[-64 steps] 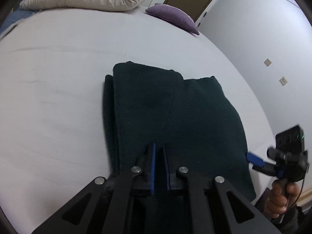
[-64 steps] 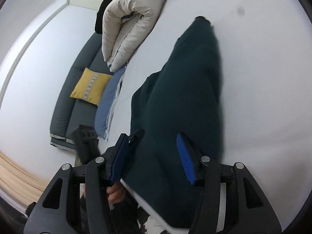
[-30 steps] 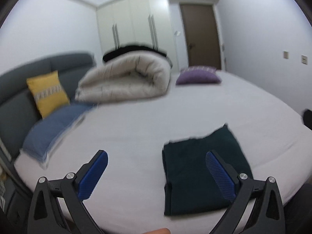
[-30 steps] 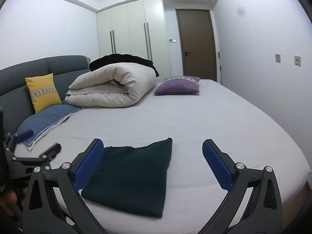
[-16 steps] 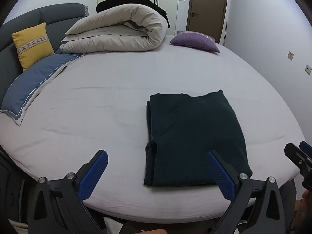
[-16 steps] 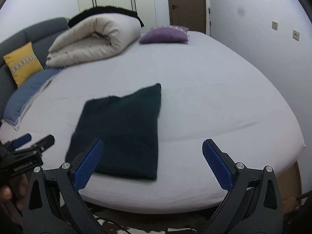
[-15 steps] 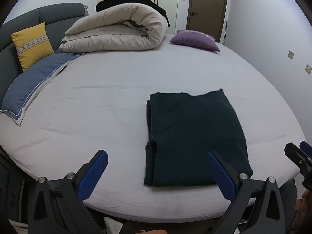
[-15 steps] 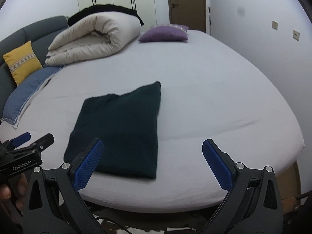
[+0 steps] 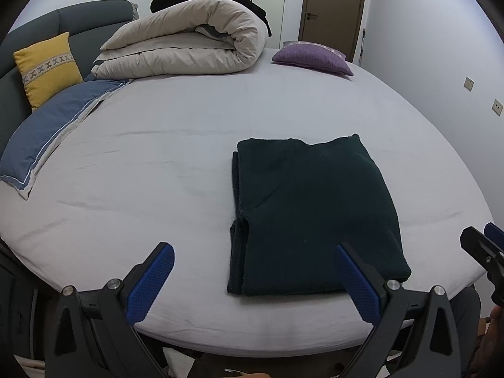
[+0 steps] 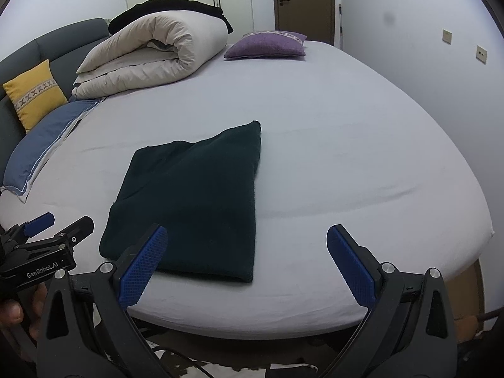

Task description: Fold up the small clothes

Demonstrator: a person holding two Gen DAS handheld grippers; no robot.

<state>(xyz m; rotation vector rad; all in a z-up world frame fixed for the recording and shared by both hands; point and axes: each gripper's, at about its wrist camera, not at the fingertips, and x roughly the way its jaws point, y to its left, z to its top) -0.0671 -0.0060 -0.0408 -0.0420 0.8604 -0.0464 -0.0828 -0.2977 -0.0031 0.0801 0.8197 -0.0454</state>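
Both claws pulled back & spread apart, empty; dark green garment lies folded flat, rectangular.

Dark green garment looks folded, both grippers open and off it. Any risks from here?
1. The dark green garment lies near the bed's front edge; a nudge could drag it off.
2. Its left side shows loose stacked layers; regrasping there may catch only one layer and undo the fold.
3. The left gripper and right gripper sit close together; they could collide on re-approach.
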